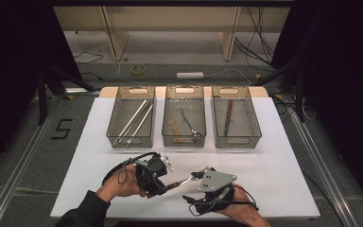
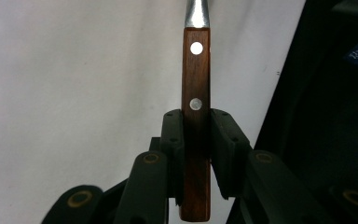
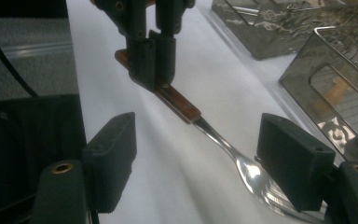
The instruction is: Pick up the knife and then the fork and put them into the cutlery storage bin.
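Note:
A fork with a brown riveted wooden handle (image 2: 196, 74) and a shiny metal head (image 3: 256, 179) hangs low over the white table top (image 1: 274, 156). My left gripper (image 1: 163, 187) is shut on the handle, and its pads (image 2: 173, 140) press on both sides of the wood. In the high view the fork (image 1: 178, 182) reaches to the right towards my right gripper (image 1: 196, 175). The right gripper (image 3: 200, 158) is open, its pads (image 3: 114, 156) standing wide to either side of the fork's head without touching it. The left gripper (image 3: 151, 60) shows from the right gripper view too, clamped on the handle.
Three wire mesh baskets stand in a row at the back of the white top. The left basket (image 1: 130, 144) holds long metal rods, the middle one (image 1: 184, 142) a fork and a wooden-handled piece, the right one (image 1: 237, 142) a knife. Dark floor surrounds the table.

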The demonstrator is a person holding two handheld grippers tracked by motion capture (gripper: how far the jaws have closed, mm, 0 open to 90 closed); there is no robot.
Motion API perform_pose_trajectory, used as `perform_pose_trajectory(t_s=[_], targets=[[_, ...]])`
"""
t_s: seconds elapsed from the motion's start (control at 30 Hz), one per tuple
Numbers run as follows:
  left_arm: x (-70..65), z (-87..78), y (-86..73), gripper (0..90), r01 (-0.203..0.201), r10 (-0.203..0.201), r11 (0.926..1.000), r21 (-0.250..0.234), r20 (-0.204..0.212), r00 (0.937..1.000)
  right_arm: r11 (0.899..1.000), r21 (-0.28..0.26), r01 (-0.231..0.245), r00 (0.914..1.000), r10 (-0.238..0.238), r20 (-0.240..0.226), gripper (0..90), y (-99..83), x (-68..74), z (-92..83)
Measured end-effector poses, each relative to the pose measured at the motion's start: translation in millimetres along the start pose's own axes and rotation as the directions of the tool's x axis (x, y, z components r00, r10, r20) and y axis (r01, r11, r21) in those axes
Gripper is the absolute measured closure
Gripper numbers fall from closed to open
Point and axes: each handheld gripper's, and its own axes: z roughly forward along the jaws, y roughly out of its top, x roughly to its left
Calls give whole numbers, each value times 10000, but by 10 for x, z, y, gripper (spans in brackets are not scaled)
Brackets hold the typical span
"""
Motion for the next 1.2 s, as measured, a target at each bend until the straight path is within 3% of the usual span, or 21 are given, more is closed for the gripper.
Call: perform_pose_trajectory(t_s=[0.23, 0.47, 0.73, 0.8, 0.93, 1.0, 1.07, 1.17, 1.2], targets=[[-56, 33, 108, 756, -263, 253, 9991, 331, 312, 9992, 9974, 263, 670, 9974, -663, -266, 299, 34, 70, 129], [-93, 36, 150, 756, -319, 300, 9986, 416, 456, 9985, 9843, 820, 1563, 9877, -1563, -67, 337, 26, 141, 233], [-107, 43, 175, 756, -362, 327, 9979, 542, 650, 9973, 9503, 1361, 2800, 9579, -2859, 254, 452, 3, 214, 333], [-106, 42, 184, 756, -466, 426, 9972, 587, 676, 9968, 9355, 1613, 3144, 9465, -3219, 219, 477, 0, 231, 347], [-134, 51, 204, 755, -443, 393, 9969, 658, 751, 9964, 9161, 1792, 3586, 9296, -3679, 203, 547, 4, 258, 379], [-145, 52, 216, 756, -467, 415, 9964, 714, 728, 9965, 9123, 1844, 3655, 9263, -3760, 240, 577, 1, 274, 392], [-148, 54, 229, 755, -534, 475, 9955, 777, 763, 9960, 9027, 1893, 3864, 9177, -3968, 188, 609, 3, 286, 406], [-158, 73, 234, 755, -527, 460, 9950, 845, 797, 9958, 8984, 2019, 3901, 9160, -4009, 139, 658, 4, 302, 422], [-161, 79, 237, 755, -548, 478, 9947, 875, 801, 9956, 8948, 2004, 3991, 9112, -4114, 223, 680, 0, 306, 428]])
